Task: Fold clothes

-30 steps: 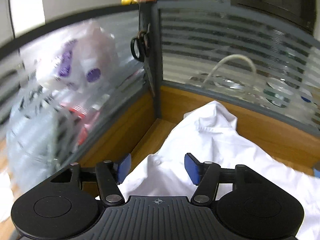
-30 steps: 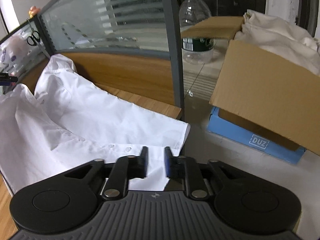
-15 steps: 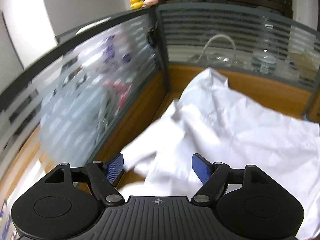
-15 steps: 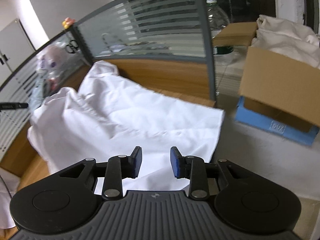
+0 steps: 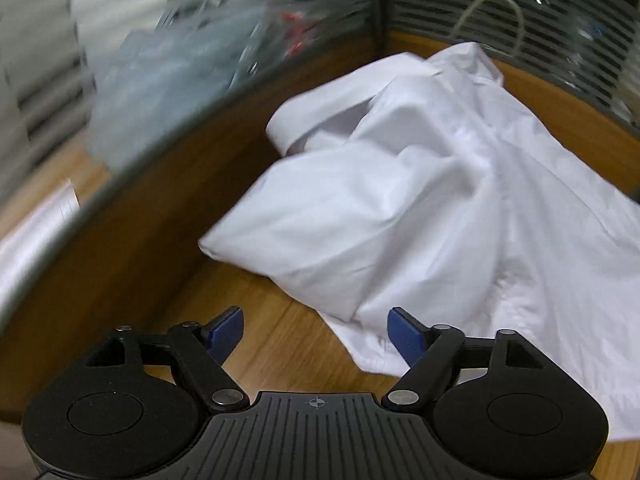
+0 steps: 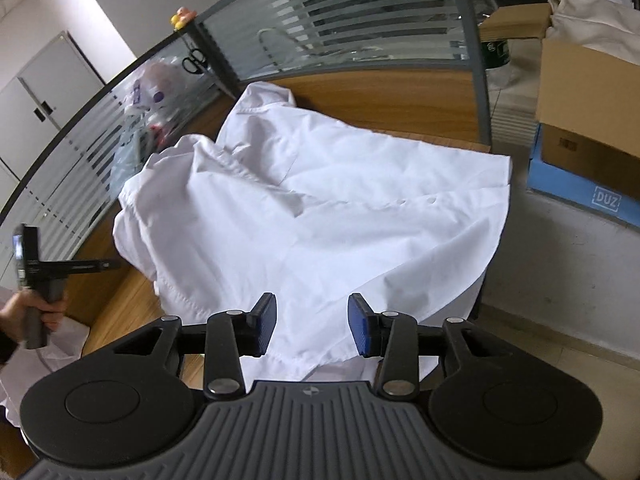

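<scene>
A white button-up shirt (image 5: 420, 200) lies rumpled across the wooden desk (image 5: 280, 352), its collar toward the far corner and a sleeve bunched at the left. My left gripper (image 5: 316, 320) hovers over the shirt's near-left hem. Its jaws stand wide and are closing, with only desk and a hem corner beneath them. In the right wrist view the shirt (image 6: 320, 208) spreads to the desk's right edge. My right gripper (image 6: 312, 308) hangs above the near hem, jaws opening, pads not pressing on any cloth. A person's hand (image 6: 40, 312) holds the left gripper's handle at far left.
Striped glass partitions (image 6: 360, 20) wall the desk at the back and left, with scissors (image 6: 195, 60) hanging on them. A cardboard box (image 6: 588, 108) on a blue box (image 6: 580, 192) stands at the right. More white cloth (image 6: 68, 340) lies off the desk's near-left.
The left gripper drew back from the corner and sank toward the shirt's left hem, jaws wider. The right gripper pulled back and rose, its jaws spreading from nearly shut.
</scene>
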Motion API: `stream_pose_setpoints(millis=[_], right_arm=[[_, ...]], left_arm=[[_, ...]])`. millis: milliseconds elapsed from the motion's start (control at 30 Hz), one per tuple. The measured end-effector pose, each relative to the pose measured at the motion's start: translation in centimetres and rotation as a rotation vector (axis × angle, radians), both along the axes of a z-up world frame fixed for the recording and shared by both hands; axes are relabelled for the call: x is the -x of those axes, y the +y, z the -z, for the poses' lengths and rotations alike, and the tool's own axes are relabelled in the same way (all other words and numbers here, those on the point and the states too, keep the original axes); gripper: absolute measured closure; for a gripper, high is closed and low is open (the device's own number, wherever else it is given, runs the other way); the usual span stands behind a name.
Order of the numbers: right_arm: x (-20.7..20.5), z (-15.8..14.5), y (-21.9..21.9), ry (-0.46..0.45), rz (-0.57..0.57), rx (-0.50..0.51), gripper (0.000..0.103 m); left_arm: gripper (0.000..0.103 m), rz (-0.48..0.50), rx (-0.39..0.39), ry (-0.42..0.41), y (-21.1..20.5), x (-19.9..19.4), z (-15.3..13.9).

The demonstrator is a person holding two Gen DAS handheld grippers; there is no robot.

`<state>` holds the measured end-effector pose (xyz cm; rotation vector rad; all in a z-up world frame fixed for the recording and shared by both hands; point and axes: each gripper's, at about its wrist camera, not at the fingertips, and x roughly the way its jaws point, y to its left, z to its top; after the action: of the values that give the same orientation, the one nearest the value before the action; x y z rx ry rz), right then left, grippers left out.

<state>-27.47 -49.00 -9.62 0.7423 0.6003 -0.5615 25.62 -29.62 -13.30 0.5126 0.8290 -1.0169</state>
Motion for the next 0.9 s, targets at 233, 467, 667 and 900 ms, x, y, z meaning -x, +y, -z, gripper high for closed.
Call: stream_pose_setpoints(millis=[233, 467, 667, 900], right_arm=[[-0.8, 0.6, 0.8, 0.053, -0.003, -0.012, 0.057], [-1.7, 1.2, 0.7, 0.117, -0.038, 0.028, 0.058], [-1.9, 1.3, 0.5, 0.122, -0.060, 0.043, 0.057], [-1.5, 1.0, 0.7, 0.091, -0.085, 0.056, 0.058]], left_arm=[[0.067, -0.138, 0.154, 0.188, -1.0, -2.3, 3.2], [0.100, -0.122, 0.196, 0.039, -2.7, -1.5, -3.3], [0.100, -0.100, 0.239, -0.126, -2.7, -0.6, -13.5], [0.100, -0.051, 0.118, -0.260, -1.8, 2.3, -23.2]])
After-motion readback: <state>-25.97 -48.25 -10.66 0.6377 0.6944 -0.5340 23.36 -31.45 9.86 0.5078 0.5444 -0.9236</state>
